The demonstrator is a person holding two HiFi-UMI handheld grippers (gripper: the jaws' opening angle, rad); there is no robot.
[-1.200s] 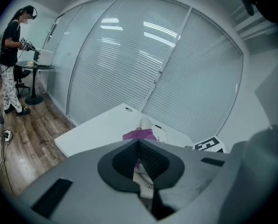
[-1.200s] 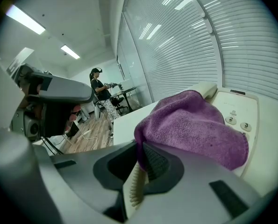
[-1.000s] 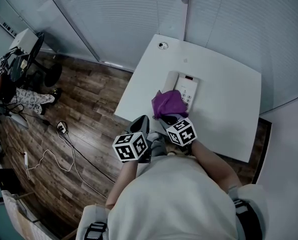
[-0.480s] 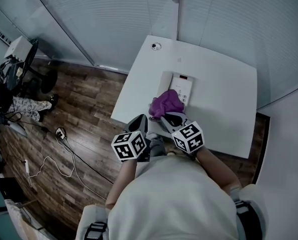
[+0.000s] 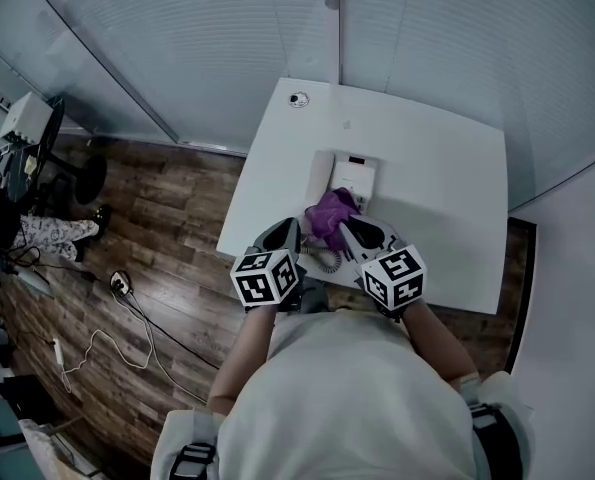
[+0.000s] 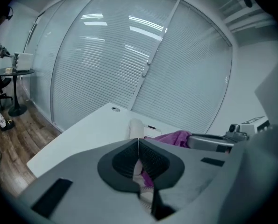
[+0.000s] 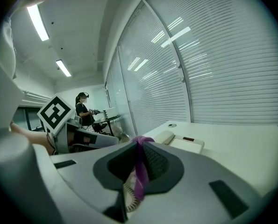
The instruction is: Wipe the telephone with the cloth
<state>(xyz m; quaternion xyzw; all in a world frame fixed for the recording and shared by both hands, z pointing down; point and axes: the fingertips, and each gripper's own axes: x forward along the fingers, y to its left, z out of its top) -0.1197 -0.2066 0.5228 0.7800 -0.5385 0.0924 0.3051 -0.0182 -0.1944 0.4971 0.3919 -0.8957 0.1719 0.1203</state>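
A white telephone (image 5: 349, 173) lies on the white table (image 5: 447, 198), its coiled cord (image 5: 327, 261) trailing toward me. The purple cloth (image 5: 331, 212) hangs over the phone's near end, pinched in my right gripper (image 5: 345, 226), which is shut on a fold of it (image 7: 139, 146). In the right gripper view the phone (image 7: 181, 142) lies ahead and to the right. My left gripper (image 5: 285, 230) hovers just left of the cloth, over the table's near left edge. It is shut with nothing between its jaws (image 6: 138, 143). From it I see the cloth (image 6: 174, 137) and handset (image 6: 137, 128) ahead.
A round cable grommet (image 5: 298, 99) sits at the table's far left corner. Slatted glass walls (image 5: 227, 38) close in behind the table. To the left is wood floor with cables (image 5: 127, 298). A person (image 7: 82, 110) stands at a small round table in the distance.
My right gripper has lifted and drawn back toward me, dragging the purple cloth off the keypad to the phone's near end. My left gripper has shifted a little toward the phone.
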